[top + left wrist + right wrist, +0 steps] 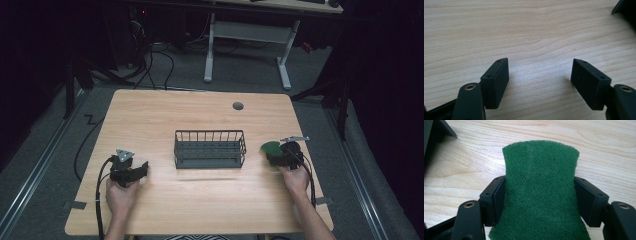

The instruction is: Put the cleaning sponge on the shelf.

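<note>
A green scouring pad (540, 165) lies between the jaws of my right gripper (539, 188), which is shut on it. The pad's sides pinch inward where the black pads (496, 197) press it. From above, this gripper (278, 151) sits at the table's right side, just right of the basket, with the green pad (270, 147) sticking out toward it. My left gripper (144, 170) rests at the left front of the table, pointing toward the basket. Its jaws stand open (540, 72) over bare wood with nothing between them.
A dark wire basket (210, 133) stands in the middle of the wooden table (200, 110); a corner of the basket (624, 7) shows in the left gripper view and another corner (436, 130) in the right. A grey cable port (238, 106) lies toward the far edge.
</note>
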`<state>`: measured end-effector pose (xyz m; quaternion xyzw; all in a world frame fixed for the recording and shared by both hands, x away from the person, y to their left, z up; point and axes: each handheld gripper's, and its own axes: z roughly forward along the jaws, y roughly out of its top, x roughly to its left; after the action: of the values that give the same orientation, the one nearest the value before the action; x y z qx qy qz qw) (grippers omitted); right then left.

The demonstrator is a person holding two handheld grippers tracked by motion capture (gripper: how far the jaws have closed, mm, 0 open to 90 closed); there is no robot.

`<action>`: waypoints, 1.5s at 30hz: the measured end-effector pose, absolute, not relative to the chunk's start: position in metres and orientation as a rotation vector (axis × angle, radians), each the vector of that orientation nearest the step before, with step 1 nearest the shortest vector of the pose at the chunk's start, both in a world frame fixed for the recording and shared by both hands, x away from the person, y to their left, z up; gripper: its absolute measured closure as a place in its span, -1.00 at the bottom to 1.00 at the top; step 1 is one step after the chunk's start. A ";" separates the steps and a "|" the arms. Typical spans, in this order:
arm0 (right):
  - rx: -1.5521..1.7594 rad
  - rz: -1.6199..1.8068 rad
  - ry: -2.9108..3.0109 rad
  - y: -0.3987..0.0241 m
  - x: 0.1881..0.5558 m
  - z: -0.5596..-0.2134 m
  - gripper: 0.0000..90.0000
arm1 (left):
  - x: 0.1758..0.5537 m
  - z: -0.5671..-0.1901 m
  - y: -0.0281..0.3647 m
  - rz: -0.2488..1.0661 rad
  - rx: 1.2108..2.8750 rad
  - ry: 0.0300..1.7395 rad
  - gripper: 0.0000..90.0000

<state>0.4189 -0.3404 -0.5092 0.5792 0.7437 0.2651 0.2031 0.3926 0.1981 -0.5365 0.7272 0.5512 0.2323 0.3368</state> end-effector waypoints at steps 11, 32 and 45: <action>1.571 0.813 2.057 -0.342 0.411 -0.492 -0.29 | 0.393 -0.537 0.197 0.615 1.903 1.436 -0.31; 1.433 0.912 2.082 -0.336 0.400 -0.451 -0.29 | 0.393 -0.537 0.196 0.622 1.909 1.435 -0.31; 1.316 1.019 2.109 -0.317 0.400 -0.421 -0.29 | 0.393 -0.537 0.196 0.623 1.909 1.435 -0.31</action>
<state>0.4005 -0.3167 -0.4209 0.4772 0.7647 0.3696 0.2255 0.3928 0.1963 -0.5367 0.7301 0.5488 0.2382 0.3303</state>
